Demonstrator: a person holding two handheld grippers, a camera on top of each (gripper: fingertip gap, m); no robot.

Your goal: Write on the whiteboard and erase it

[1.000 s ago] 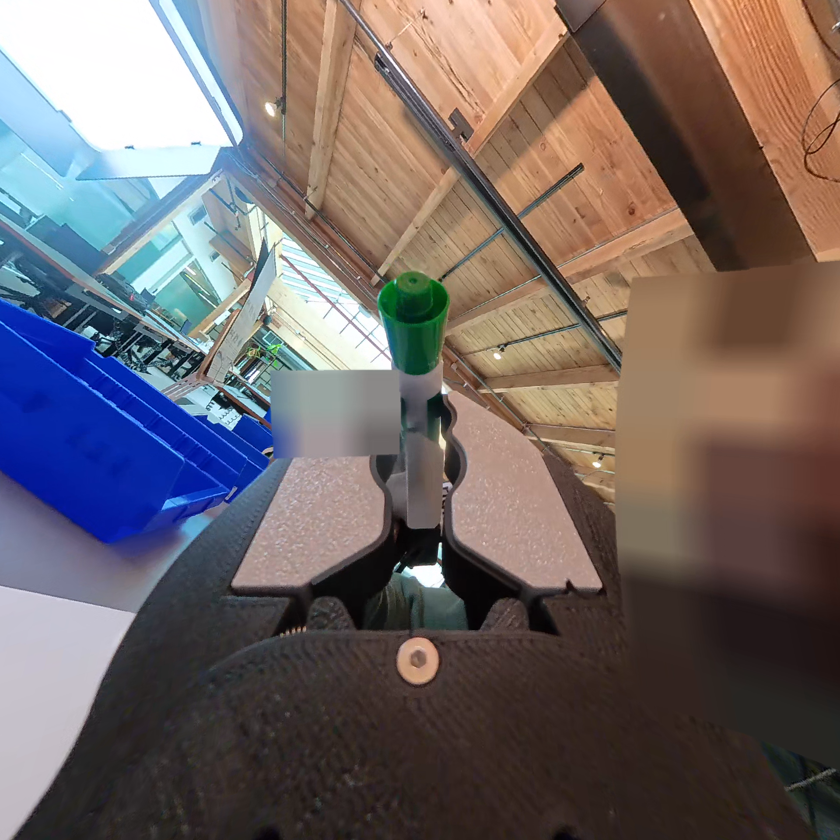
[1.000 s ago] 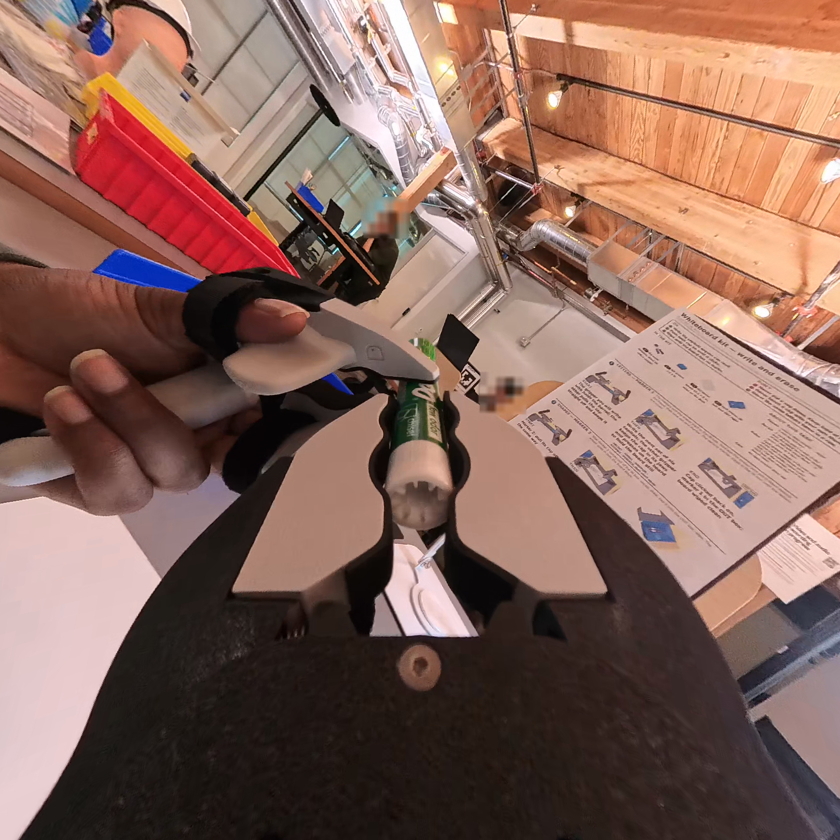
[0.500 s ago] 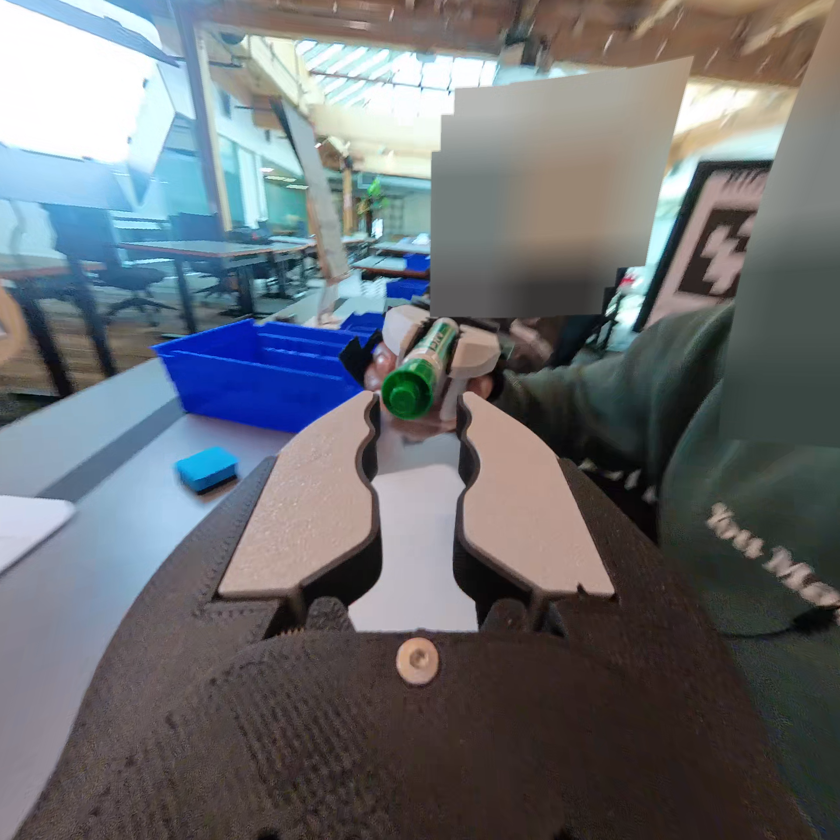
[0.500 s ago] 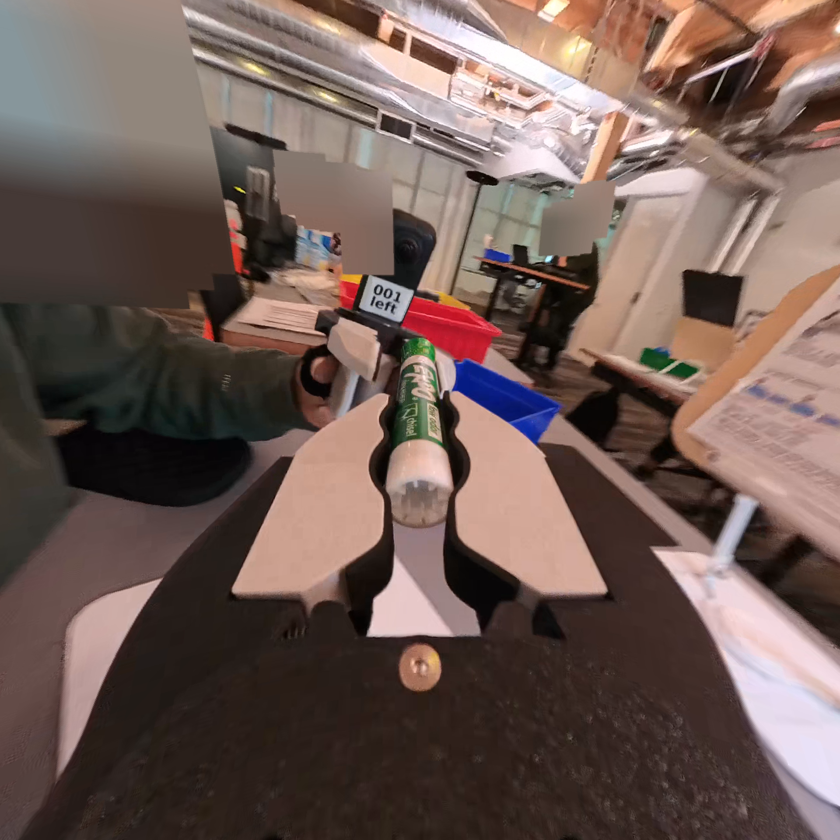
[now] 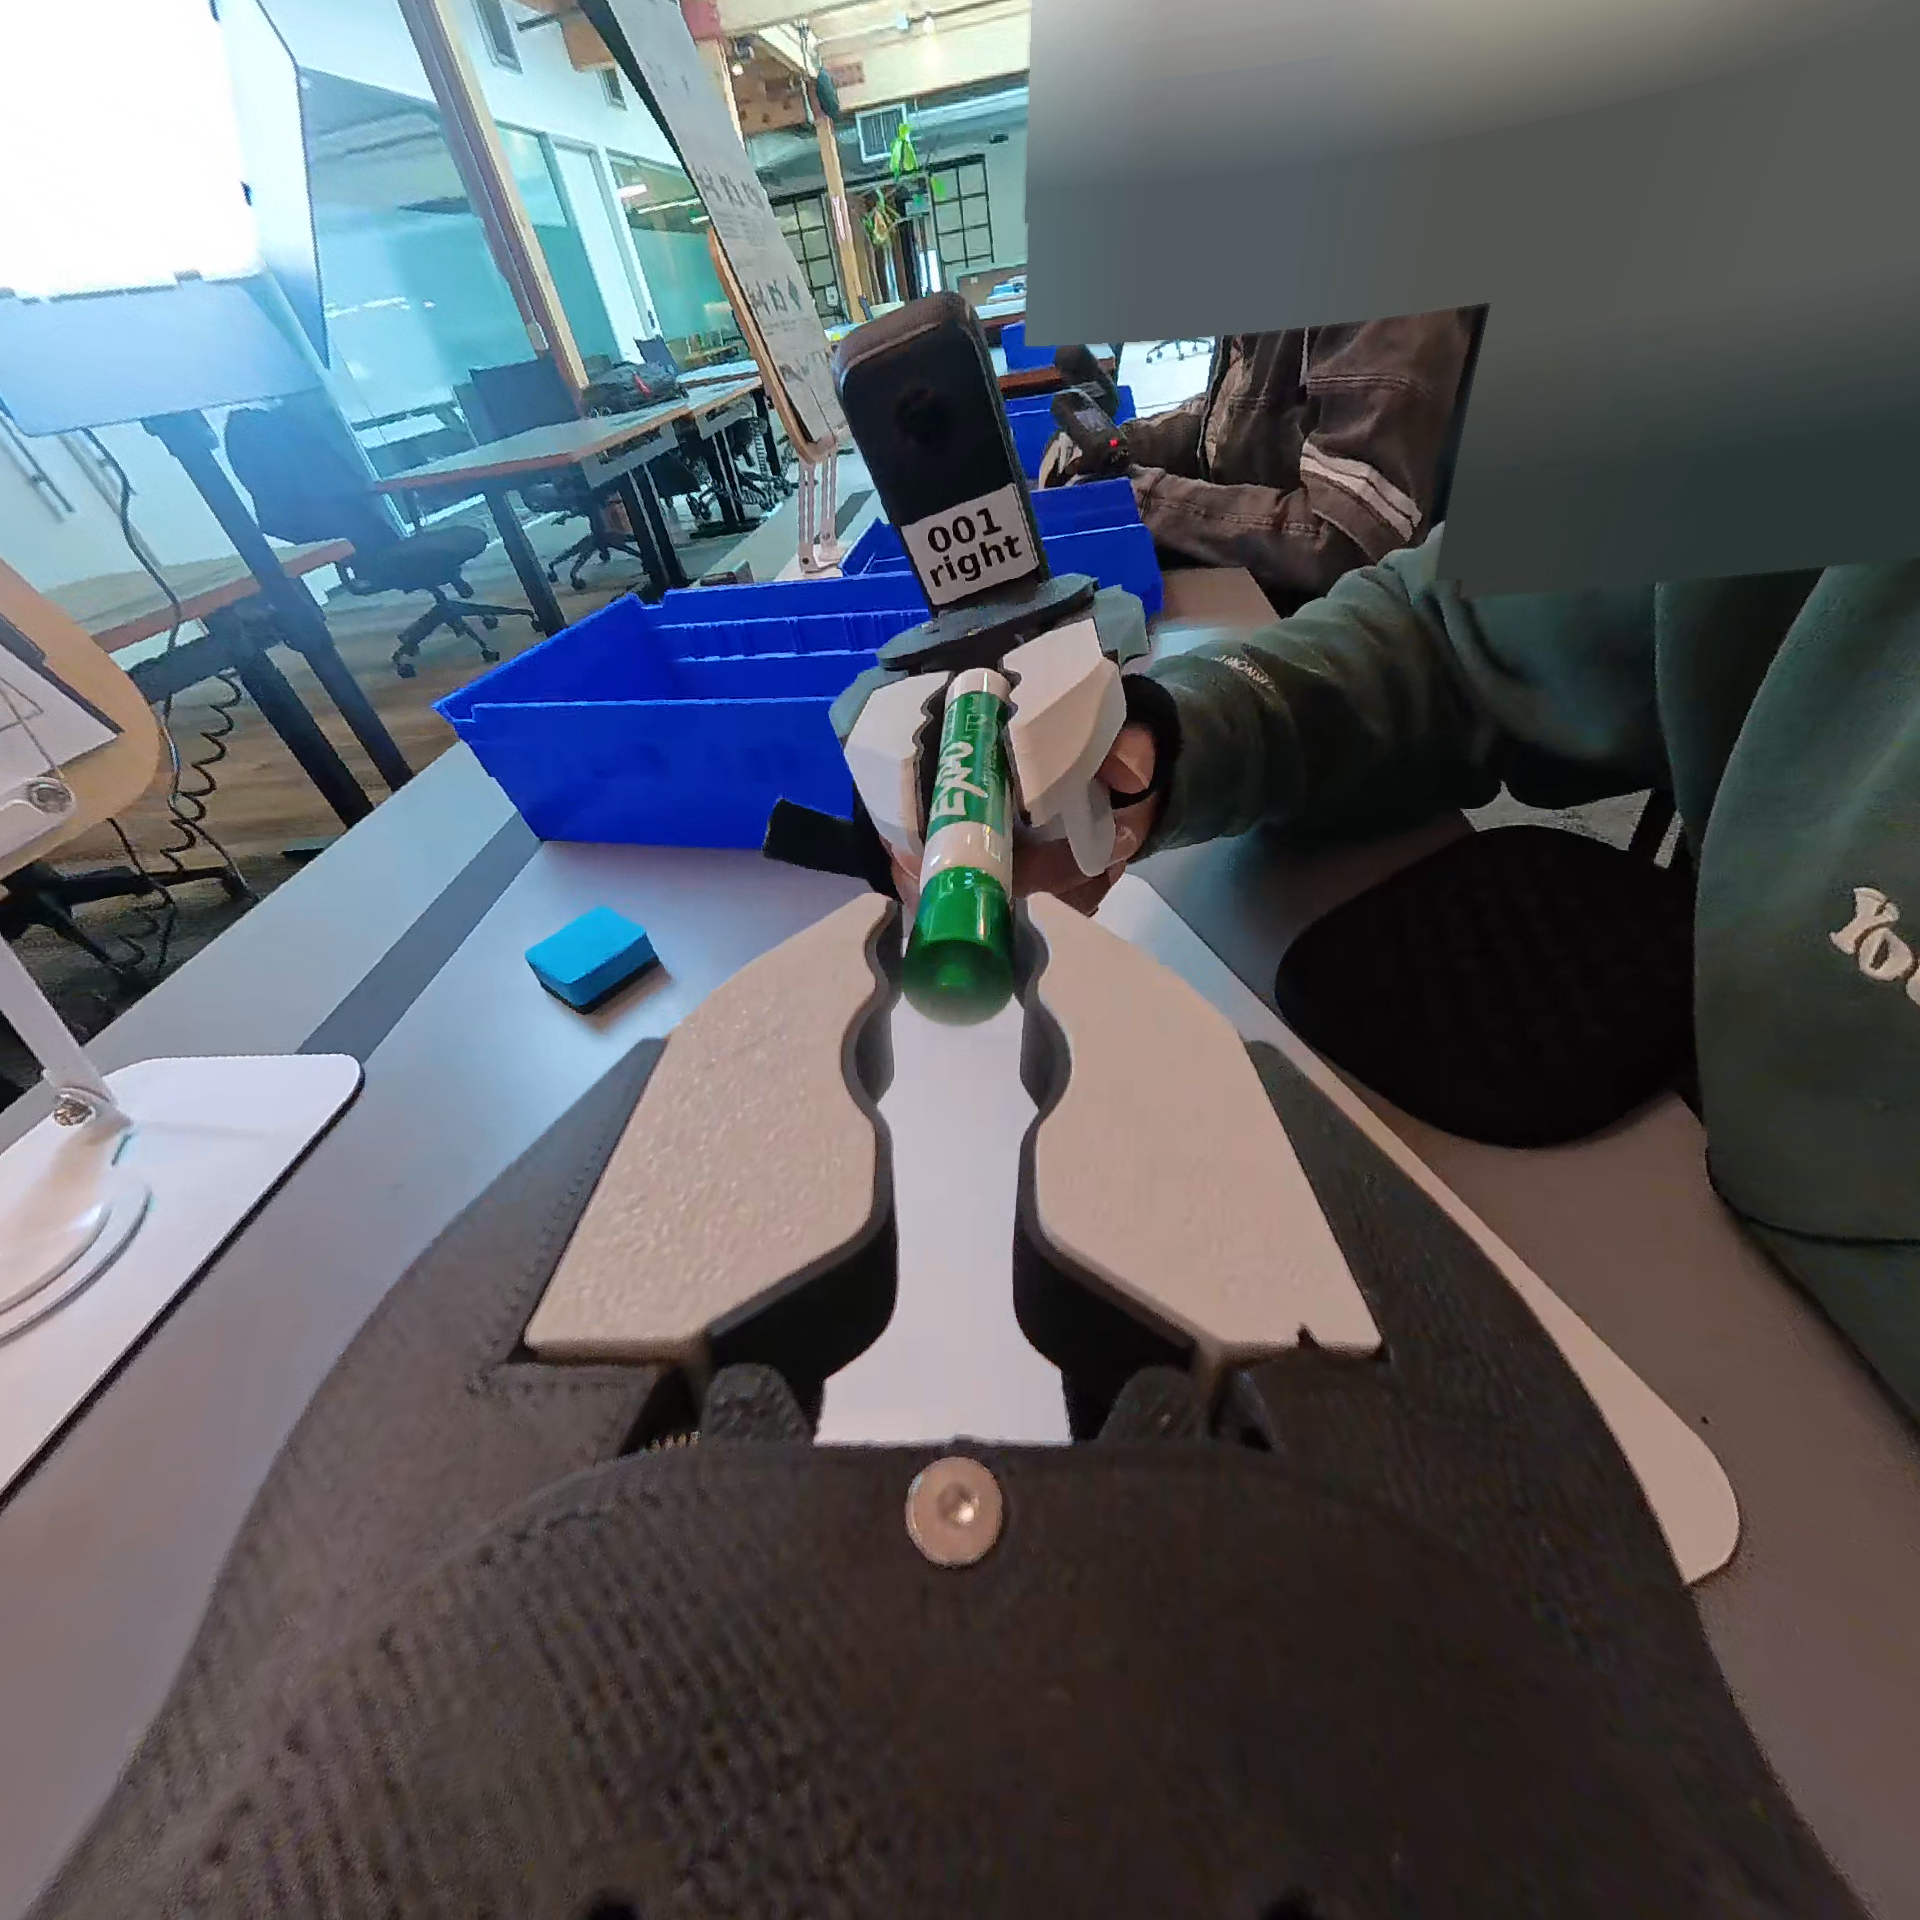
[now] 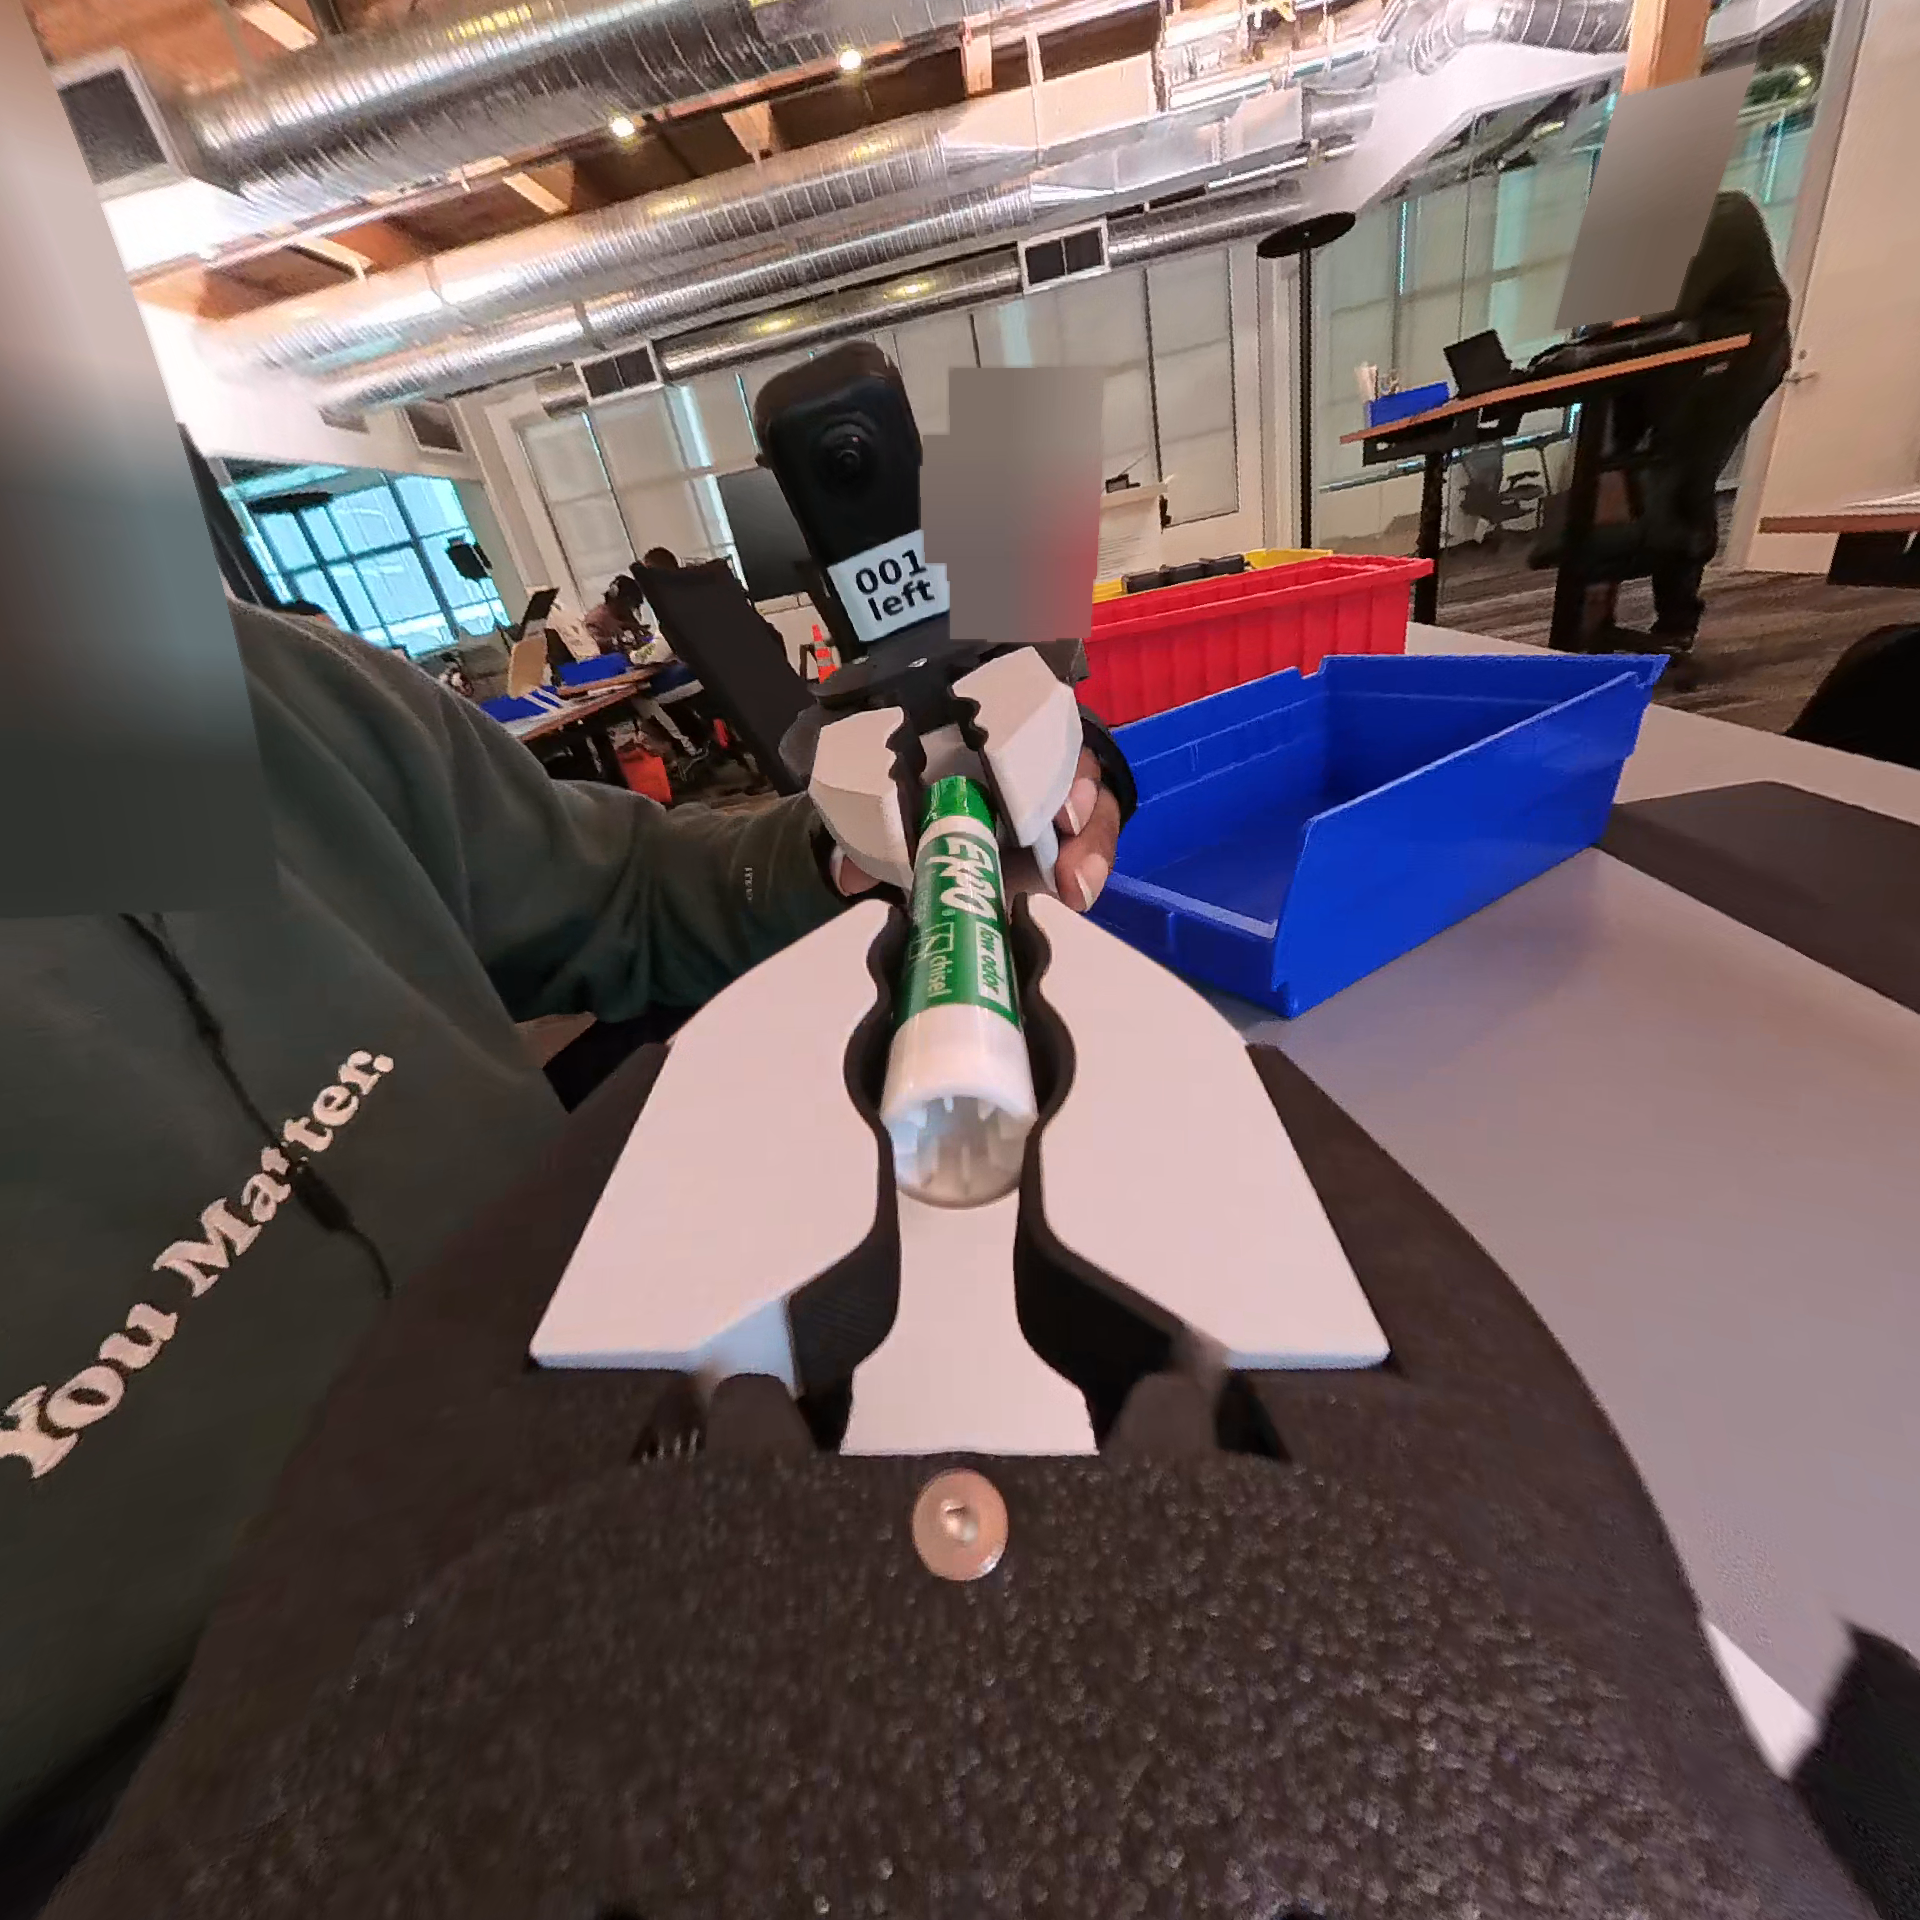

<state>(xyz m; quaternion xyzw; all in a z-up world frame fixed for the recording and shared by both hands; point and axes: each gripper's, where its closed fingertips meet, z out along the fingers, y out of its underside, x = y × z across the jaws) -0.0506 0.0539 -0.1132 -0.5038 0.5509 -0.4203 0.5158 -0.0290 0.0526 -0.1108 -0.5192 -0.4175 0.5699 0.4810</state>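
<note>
Above the grey table [image 5: 436, 904], the right tool [image 6: 961, 1023] stays clamped on the green marker's [image 6: 961, 977] barrel while the left tool [image 5: 961, 971], jaws apart, straddles its cap [image 5: 958, 940]; next, probably, close and pull it off.

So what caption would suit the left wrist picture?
Left gripper open around the capped green marker held by the right gripper; blue eraser waits aside.

Grey table [image 5: 436, 935], blue eraser [image 5: 590, 954], blue bin [image 5: 665, 748]
</note>
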